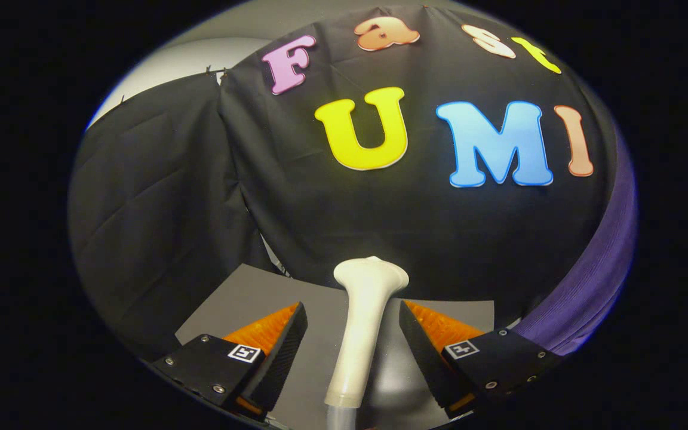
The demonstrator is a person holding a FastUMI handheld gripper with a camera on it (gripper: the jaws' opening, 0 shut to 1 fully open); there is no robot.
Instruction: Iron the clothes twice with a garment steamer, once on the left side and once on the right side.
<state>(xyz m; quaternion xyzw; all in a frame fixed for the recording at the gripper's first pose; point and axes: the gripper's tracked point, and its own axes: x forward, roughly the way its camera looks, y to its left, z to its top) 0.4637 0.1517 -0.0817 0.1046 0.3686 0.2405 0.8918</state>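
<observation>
A cream-white garment steamer head (363, 310) stands upright between the fingers of my gripper (352, 307), its flared nozzle end pointing up and away, its pale hose (338, 419) leaving at the bottom. The gripper is open: a gap shows between each finger and the steamer's neck, so neither finger presses on it. A purple garment (598, 280) hangs off to the right, beyond the right finger, with only its edge in sight.
A grey tabletop (242, 301) lies under the fingers and steamer. Black cloth walls (159, 197) close in behind and to the left, meeting at a seam just left of the steamer.
</observation>
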